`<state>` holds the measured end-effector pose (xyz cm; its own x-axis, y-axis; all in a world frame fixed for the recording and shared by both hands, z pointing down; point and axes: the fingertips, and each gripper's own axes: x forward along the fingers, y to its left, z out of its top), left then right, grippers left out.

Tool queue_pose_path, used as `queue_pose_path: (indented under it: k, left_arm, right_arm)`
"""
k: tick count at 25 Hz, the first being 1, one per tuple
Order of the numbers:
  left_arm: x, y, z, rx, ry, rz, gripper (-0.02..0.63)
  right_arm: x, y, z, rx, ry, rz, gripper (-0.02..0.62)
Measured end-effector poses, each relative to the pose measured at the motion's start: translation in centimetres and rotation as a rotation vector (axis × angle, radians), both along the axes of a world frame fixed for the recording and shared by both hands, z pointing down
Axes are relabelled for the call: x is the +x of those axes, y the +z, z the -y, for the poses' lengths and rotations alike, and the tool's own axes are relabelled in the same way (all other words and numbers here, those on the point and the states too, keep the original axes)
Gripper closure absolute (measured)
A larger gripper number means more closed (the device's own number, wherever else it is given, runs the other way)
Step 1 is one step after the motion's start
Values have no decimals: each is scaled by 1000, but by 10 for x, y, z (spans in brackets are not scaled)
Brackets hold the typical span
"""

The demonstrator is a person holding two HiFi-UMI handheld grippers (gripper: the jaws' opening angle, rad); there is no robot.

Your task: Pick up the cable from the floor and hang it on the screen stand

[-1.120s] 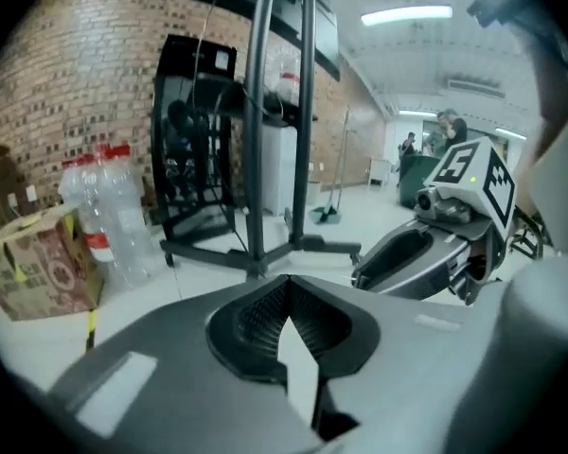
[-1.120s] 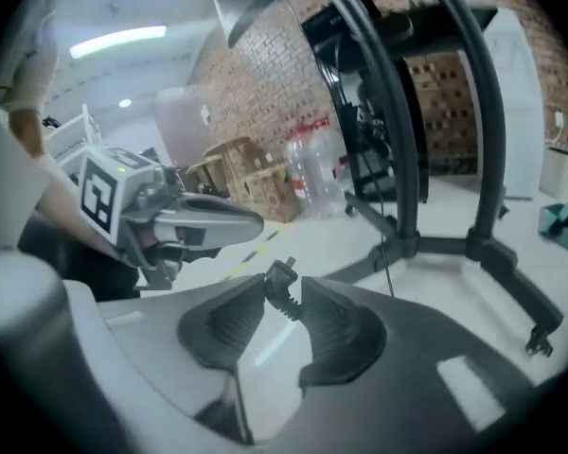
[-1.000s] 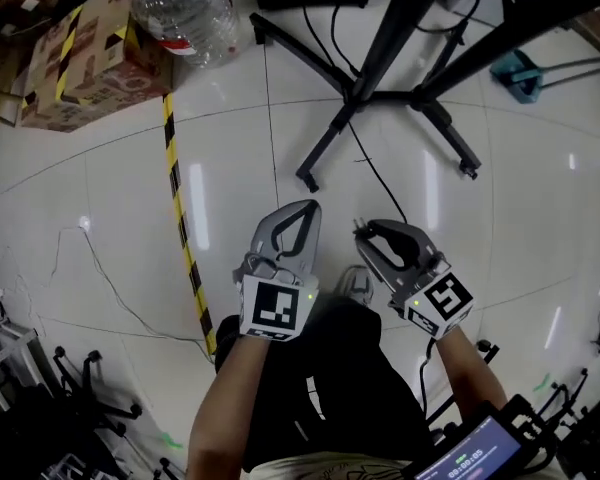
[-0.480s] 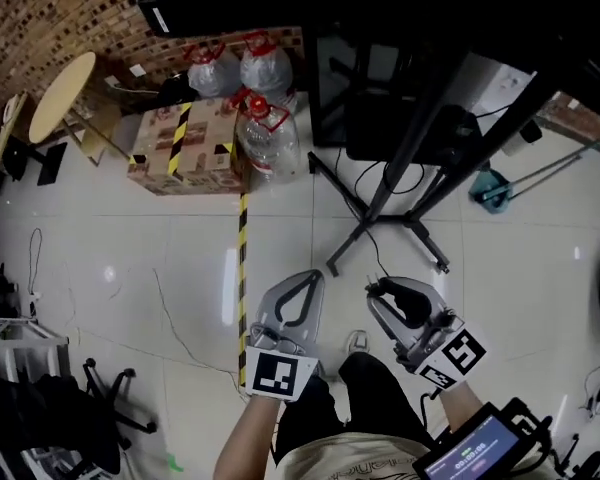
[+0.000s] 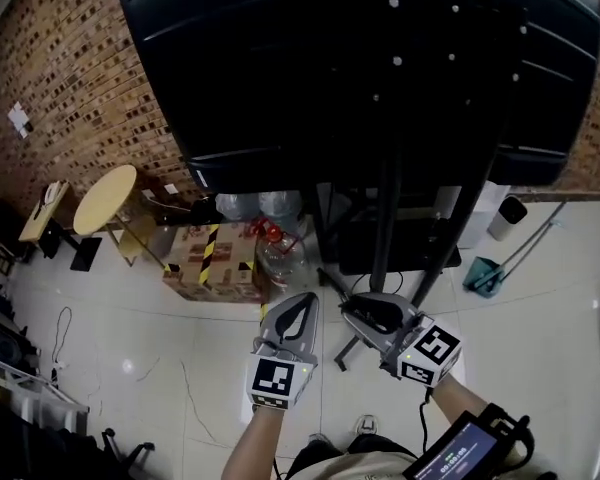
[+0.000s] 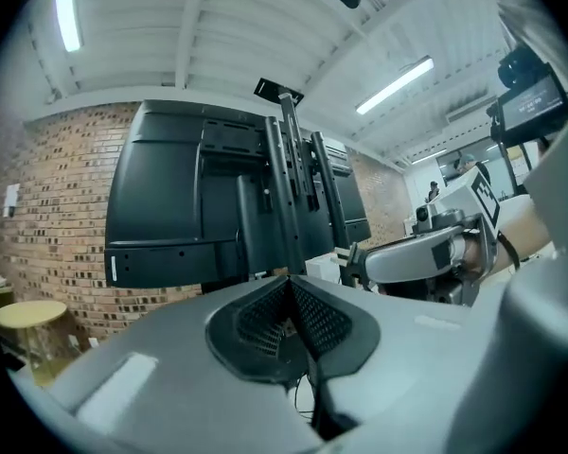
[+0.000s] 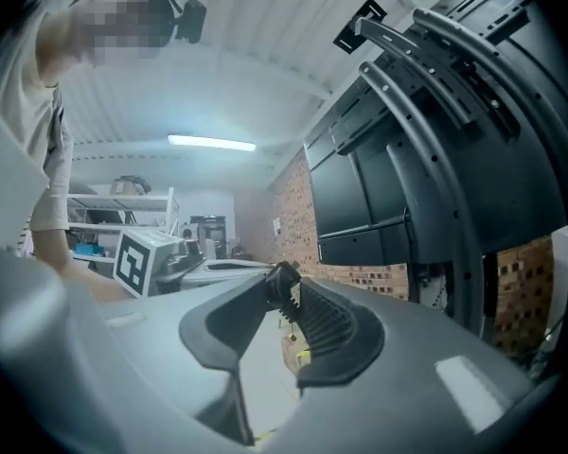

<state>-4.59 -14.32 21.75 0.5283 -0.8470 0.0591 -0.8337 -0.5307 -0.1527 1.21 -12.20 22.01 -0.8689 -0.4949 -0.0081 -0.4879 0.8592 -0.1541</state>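
Dark cable (image 7: 280, 276) off floor (image 5: 160, 338), pinched at tips of clenched right tool (image 5: 352, 308), held level facing screen stand (image 5: 384, 223), likely lining up hang. Alongside, left tool (image 5: 302, 303) clenched, apparently empty.

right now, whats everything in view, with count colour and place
screen: one, black, top of head view
stand: one, black, under screen
wall: one, brick, behind screen
table: one, round, yellow top, by wall
box: one, brown with black-yellow tape, on floor left of stand
bottles: at least two, clear, red caps, beside box
teal item: one, right of stand
wire: one, thin, pale, on floor left of grippers
cable: one, black, in right gripper
left gripper: grey, fingers together, thin dark cable hangs below them
right gripper: grey, fingers pinching cable
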Motion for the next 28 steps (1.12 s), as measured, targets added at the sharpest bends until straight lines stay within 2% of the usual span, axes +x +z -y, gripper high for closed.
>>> queue_pose_path:
  k: [3,7,11,18,21,25,28]
  left_arm:
    - [12,-13,7,5,9,-13,586]
    - [7,-14,7,0,38,-42,586]
    - [0,-20,18,4,86,-75,586]
    - [-6,-75,42,77,162,-156,586]
    - [-8,-92,48,139,190,-151,586]
    - [-12,-145,75,216,172,-143,586]
    - [-15,-184,83,273,167,-165,586]
  right_arm:
    - [9,-8,20,-25,3,-25,482]
    - [0,-10,37,-44,1,-86,482]
    - [-9,-54,66,-18,4,-114,483]
    - [-16,-238,133,167,80,-141,483]
    - [-19,-305,148,275,135,-170,483]
    - [-15,-402,177,422,238,-259,482]
    - [-3,-469,205,442,336,-257,482]
